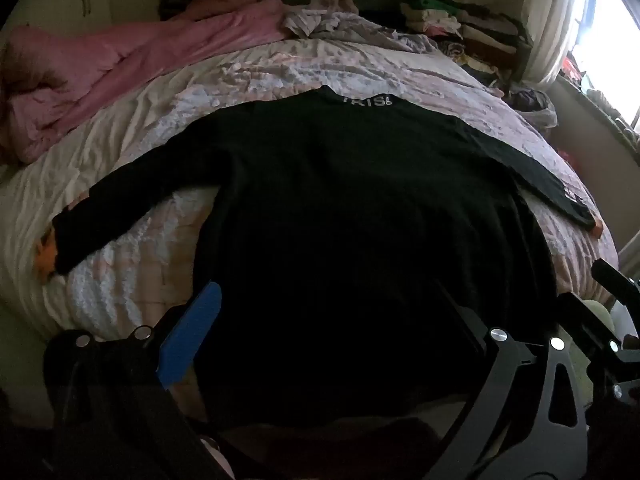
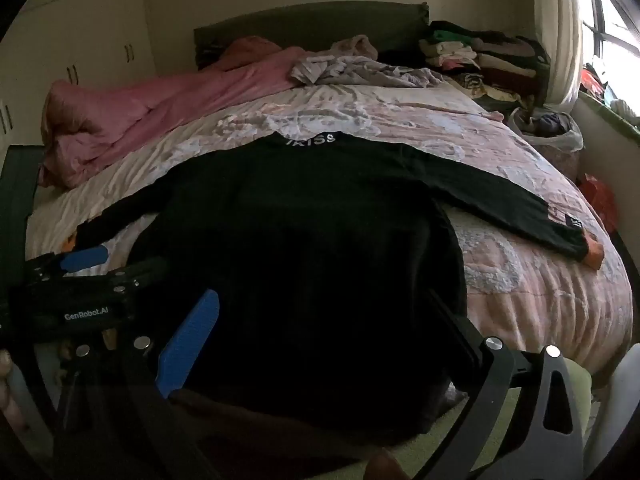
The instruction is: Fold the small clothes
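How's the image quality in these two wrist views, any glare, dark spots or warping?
Left wrist view: the window is blown out white, the black top is nearly featureless, and the fisheye bends the bed into a dome. Right wrist view: milder window glare, the bedspread pattern shows more clearly, but the top's lower half is lost in shadow.

Bedroom items around you
Pink duvet (image 2: 168, 100), floral bedspread (image 2: 520, 272), green headboard (image 2: 320, 24), folded clothes stack (image 2: 488, 56), white wardrobe (image 2: 80, 32).
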